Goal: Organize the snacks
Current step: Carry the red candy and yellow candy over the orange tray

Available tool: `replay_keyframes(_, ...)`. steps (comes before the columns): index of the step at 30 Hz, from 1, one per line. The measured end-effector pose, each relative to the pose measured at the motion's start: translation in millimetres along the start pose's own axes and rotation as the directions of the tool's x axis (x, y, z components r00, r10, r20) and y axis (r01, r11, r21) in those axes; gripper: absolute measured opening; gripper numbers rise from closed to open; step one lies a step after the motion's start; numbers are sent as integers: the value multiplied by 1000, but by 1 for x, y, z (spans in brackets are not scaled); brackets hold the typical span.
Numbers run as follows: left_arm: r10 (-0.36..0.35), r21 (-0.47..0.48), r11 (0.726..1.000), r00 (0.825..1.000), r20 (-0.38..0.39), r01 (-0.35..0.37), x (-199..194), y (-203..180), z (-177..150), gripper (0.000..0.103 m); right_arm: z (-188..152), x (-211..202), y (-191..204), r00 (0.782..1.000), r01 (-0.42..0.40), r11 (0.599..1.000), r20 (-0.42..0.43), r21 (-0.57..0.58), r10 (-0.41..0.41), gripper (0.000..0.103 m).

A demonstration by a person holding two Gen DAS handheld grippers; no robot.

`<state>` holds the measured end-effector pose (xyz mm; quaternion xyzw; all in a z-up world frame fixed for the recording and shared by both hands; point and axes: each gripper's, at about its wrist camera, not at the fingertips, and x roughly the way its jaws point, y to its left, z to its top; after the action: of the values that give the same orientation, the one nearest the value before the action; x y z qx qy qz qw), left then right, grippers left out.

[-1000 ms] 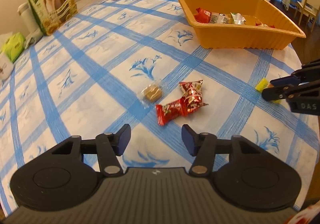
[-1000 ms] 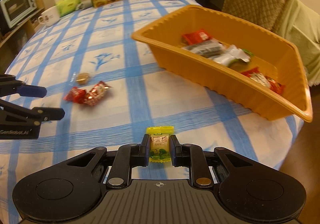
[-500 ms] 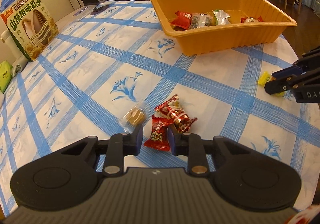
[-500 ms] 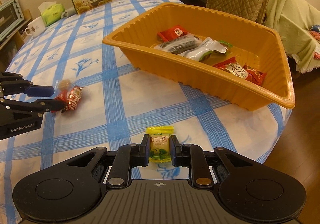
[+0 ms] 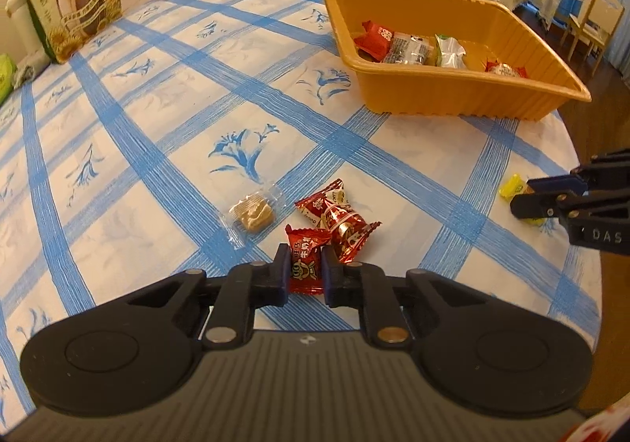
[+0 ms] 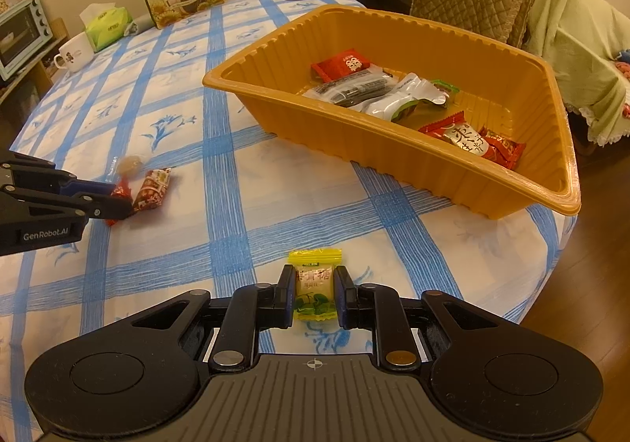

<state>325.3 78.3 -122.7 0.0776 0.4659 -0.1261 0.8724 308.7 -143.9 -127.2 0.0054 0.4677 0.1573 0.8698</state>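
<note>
- The left tongs (image 5: 303,270) are clenching a small red candy (image 5: 306,264), their jaws having just closed on it, low over the blue-checked worktop (image 5: 157,127).
- The right tongs (image 6: 315,294) are gripping a yellow-green candy (image 6: 315,290) at the worktop's near right edge.
- Both loads are needing a straight lift before swinging toward the orange tray (image 6: 393,162) at the far right.
- The twisted red candy (image 5: 338,221) is lying just beside the left load; rising slowly is keeping it undragged.
- The clear-wrapped brown sweet (image 5: 252,211) is waiting nearby.

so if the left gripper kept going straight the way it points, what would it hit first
Probably the second red candy, lying just ahead of the left gripper, which is shut on a red candy. Depth is hard to judge; it might meet the tablecloth first.
</note>
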Motion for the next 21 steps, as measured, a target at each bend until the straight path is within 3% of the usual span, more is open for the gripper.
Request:
replay_keyframes(13,-20,-83,996,999,28,22,-35,6,-6,14,4,-19,7,999,-30,999,29,-11,30,20)
replay_keyframes(21,-36,-77,996,996,83,43,-63,-5,2,14,6,-41,3,997,-54,998,55,17,53,21)
